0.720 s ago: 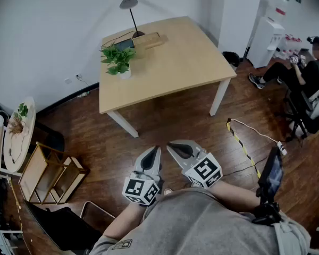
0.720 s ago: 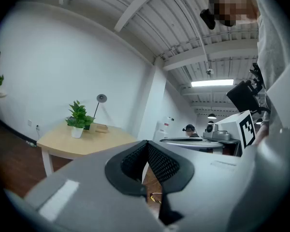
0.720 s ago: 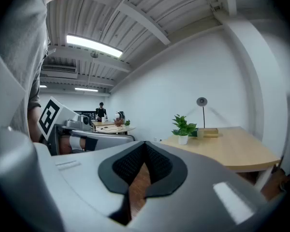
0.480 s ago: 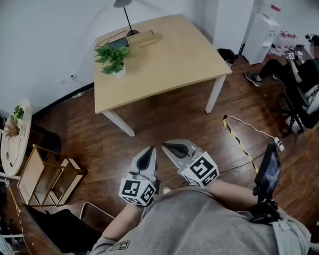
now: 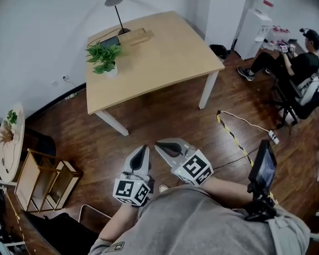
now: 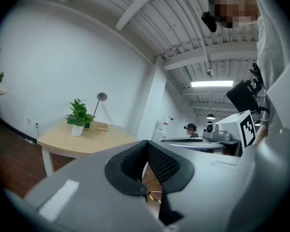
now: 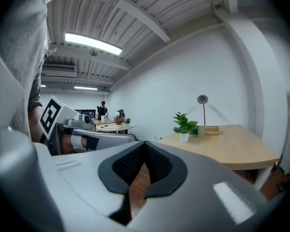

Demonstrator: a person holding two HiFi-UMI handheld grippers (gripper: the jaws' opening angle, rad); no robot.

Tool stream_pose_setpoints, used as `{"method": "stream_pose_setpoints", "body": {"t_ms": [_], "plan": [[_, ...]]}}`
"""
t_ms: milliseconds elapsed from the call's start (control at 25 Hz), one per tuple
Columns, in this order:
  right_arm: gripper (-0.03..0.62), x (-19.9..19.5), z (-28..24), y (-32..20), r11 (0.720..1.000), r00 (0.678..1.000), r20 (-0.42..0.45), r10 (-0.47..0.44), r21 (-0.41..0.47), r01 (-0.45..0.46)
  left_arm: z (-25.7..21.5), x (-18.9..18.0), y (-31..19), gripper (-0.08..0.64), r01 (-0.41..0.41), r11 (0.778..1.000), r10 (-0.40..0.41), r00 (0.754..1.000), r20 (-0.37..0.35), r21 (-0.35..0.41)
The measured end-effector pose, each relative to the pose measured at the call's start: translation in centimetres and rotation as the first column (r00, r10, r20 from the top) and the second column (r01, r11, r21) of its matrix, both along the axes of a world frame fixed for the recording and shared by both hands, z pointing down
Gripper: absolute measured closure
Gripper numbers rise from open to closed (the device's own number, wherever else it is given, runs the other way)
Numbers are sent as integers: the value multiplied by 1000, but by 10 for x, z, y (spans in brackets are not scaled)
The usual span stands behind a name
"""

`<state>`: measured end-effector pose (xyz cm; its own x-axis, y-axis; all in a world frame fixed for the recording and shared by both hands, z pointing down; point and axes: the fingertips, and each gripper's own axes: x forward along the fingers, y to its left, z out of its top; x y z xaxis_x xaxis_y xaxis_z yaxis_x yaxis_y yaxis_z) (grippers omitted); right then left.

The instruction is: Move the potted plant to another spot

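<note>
A green potted plant [image 5: 103,59] in a small white pot stands near the left back part of a light wooden table [image 5: 159,62]. It shows too in the left gripper view as the plant [image 6: 78,117] and in the right gripper view as the plant [image 7: 184,126]. My left gripper [image 5: 143,152] and right gripper [image 5: 161,147] are held close to my body, far from the table, over the wooden floor. Both are shut with nothing between the jaws. They point toward the table.
A desk lamp [image 5: 114,7], a dark tablet [image 5: 109,42] and a wooden box [image 5: 133,36] sit at the table's back edge. A wooden rack [image 5: 40,179] and a round side table [image 5: 8,142] stand left. A cable with striped tape [image 5: 236,137] lies right, near a seated person [image 5: 292,62].
The whole scene has slid left and up in the head view as the head camera shifts. Both grippers stay shut and side by side, drifting slightly left in the view.
</note>
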<state>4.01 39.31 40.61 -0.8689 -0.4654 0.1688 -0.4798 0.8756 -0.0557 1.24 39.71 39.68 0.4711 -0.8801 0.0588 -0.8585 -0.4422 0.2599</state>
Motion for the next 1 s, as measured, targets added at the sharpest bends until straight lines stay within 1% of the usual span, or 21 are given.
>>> {"method": "stream_pose_setpoints", "body": {"t_ms": [200, 560, 720, 1000], "plan": [[587, 11, -2, -1, 1000, 1000, -3, 11, 9, -11, -2, 9, -2, 560, -3, 1000, 3, 1000, -5, 7], [587, 5, -6, 0, 999, 1000, -1, 18, 28, -18, -11, 3, -1, 560, -5, 1000, 5, 1000, -1, 22], [586, -6, -10, -2, 999, 1000, -2, 24, 37, -24, -13, -9, -2, 560, -6, 999, 7, 1000, -11, 39], [586, -29, -14, -6, 996, 998, 2, 64, 57, -64, -22, -37, -1, 560, -15, 998, 17, 1000, -23, 56]]}}
